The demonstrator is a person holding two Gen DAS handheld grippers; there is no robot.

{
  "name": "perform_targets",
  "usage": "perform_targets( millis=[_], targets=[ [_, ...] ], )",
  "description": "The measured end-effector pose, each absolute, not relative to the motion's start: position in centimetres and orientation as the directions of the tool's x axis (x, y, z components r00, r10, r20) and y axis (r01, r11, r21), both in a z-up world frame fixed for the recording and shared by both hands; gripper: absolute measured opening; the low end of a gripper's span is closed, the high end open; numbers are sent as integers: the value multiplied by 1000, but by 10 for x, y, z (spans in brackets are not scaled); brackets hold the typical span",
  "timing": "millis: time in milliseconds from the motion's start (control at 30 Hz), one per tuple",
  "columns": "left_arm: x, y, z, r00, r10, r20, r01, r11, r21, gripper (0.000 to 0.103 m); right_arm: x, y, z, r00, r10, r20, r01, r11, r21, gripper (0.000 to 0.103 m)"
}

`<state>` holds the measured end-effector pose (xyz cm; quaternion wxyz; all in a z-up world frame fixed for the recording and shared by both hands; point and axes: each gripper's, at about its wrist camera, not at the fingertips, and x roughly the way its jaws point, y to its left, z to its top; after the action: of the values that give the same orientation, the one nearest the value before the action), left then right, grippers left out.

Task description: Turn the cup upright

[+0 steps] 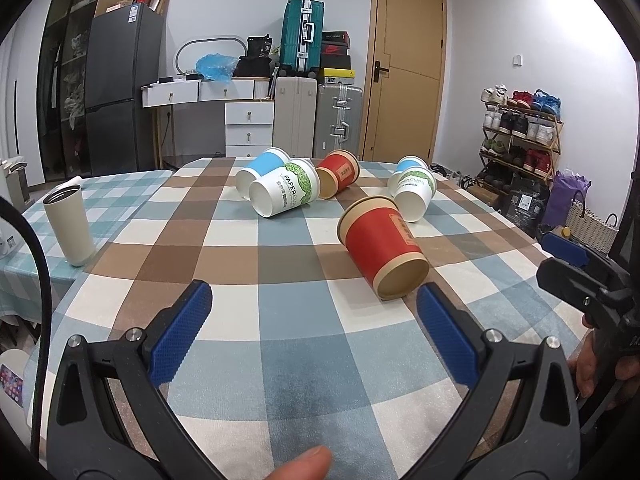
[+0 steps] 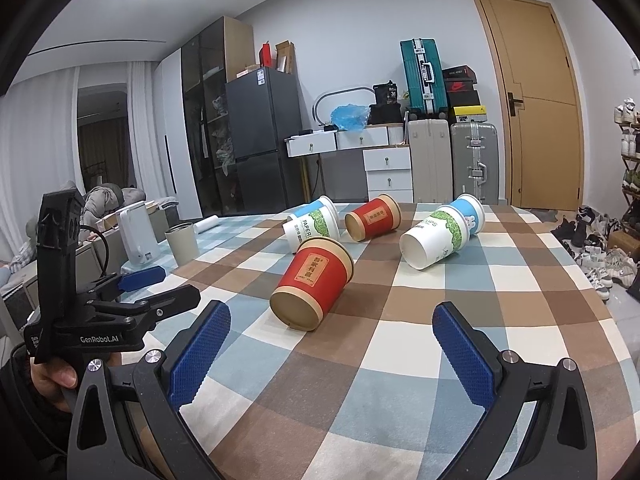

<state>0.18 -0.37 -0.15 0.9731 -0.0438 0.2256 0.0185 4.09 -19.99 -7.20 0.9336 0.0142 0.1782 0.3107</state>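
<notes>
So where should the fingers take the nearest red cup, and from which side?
Probably across the red sidewall of the nearest red cup, near its base end. It lies on its side, base toward the cameras, mouth away. The open right gripper sits almost in line, so come straight from the near side.

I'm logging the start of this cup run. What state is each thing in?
near red cup: on its side, base toward the grippers
far red cup: on its side
white-green cups: on their sides
tumbler: upright, no lid
left gripper: open, empty
right gripper: open, empty
</notes>
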Motion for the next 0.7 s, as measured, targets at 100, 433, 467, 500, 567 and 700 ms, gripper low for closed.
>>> perform_targets(
  millis=[100, 433, 467, 500, 567, 700],
  targets=[
    [2, -4, -2, 898, 16, -439, -57, 995, -78, 102, 41, -199, -72, 742, 586, -326, -576, 806, 138, 103],
    [2, -3, -1, 898, 15, -440, -55, 995, -78, 102, 41, -200, -72, 742, 585, -326, -574, 806, 140, 103],
    [2, -3, -1, 898, 16, -440, -56, 995, -79, 102, 41, -200, -72, 742, 586, -326, -574, 806, 142, 103],
    [1, -3, -1, 898, 15, -440, -56, 995, -79, 102, 42, -199, -72, 742, 586, -327, -574, 806, 143, 103],
    [2, -3, -2, 899, 17, -438, -56, 995, -77, 102, 41, -200, -72, 744, 584, -323, -572, 808, 143, 103],
    [2, -3, -1, 899, 16, -438, -56, 995, -78, 102, 41, -200, -72, 746, 584, -320, -570, 808, 147, 103]
  ],
)
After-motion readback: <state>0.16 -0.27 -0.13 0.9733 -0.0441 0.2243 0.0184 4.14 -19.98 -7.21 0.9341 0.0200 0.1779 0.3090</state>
